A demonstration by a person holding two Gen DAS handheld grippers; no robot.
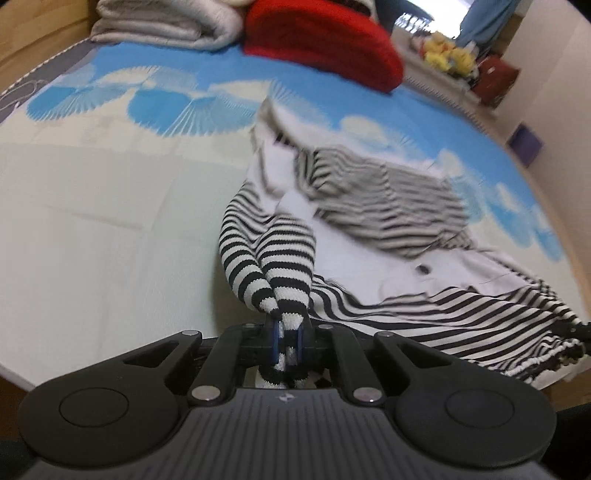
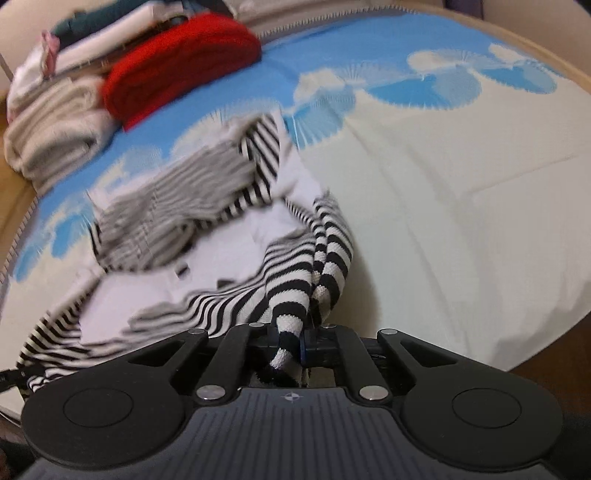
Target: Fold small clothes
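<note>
A black-and-white striped garment [image 1: 388, 206] with white panels lies crumpled on the bed sheet [image 1: 110, 221]. In the left wrist view my left gripper [image 1: 287, 338] is shut on a bunched striped edge of it, and the cloth rises taut from the bed to the jaws. In the right wrist view the same striped garment [image 2: 207, 229] spreads to the left, and my right gripper [image 2: 295, 341] is shut on another bunched striped edge. The cloth between the two held edges hangs stretched, the far part of the garment is blurred.
A red folded knit [image 1: 325, 48] and a pale folded blanket [image 1: 166, 26] sit at the far end of the bed, seen again as the red knit [image 2: 181, 62] and the blanket [image 2: 55, 133]. Yellow toys [image 1: 447, 55] stand on a shelf beyond the bed.
</note>
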